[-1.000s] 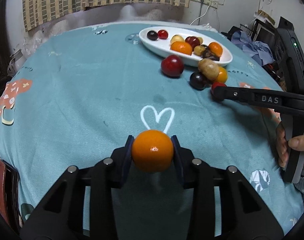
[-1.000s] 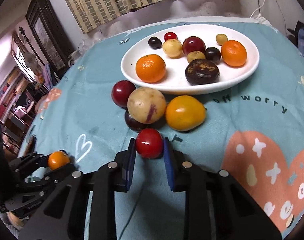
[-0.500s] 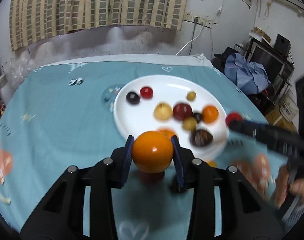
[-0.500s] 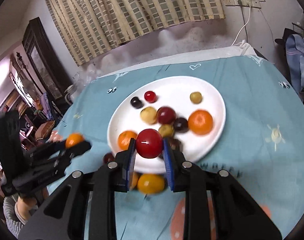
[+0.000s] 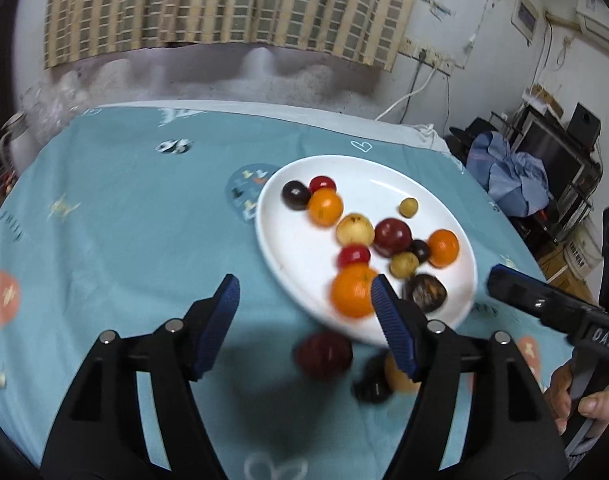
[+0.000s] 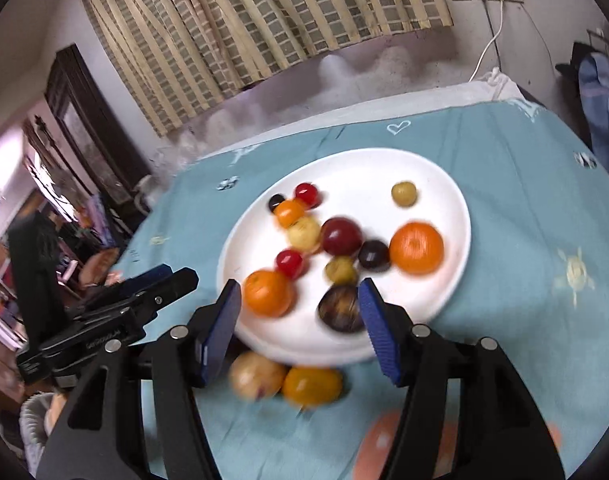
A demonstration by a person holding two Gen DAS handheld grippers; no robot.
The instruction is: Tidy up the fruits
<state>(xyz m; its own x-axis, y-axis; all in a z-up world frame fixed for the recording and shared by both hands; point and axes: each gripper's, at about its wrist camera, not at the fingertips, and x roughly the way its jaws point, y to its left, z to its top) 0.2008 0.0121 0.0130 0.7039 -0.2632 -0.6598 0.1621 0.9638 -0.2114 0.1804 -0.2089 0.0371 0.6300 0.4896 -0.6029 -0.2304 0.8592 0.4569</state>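
A white oval plate [image 5: 296,240] [image 6: 384,176] on the teal cloth holds several fruits. Among them lie a small orange [image 5: 325,207] [image 6: 290,212] and a small red fruit [image 5: 354,255] [image 6: 290,262], both free. My left gripper [image 5: 304,296] hovers over the plate's near left edge, its jaws opening with nothing gripped between them. My right gripper [image 6: 300,300] hovers over the plate's near rim, jaws opening too and holding nothing. Each gripper shows in the other's view: the right gripper [image 5: 498,280] and the left gripper [image 6: 178,276].
On the cloth in front of the plate lie a dark red plum [image 5: 324,354], a dark fruit [image 5: 370,386], a pale potato-like fruit [image 6: 256,376] and a yellow-orange fruit [image 6: 312,386]. A person's hand [image 5: 584,400] holds the right gripper. Clutter and shelves stand beyond the table's right side.
Both grippers rose and moved forward over the plate, then spread their jaws. The small orange left the left gripper and the red fruit left the right one; both now lie on the plate.
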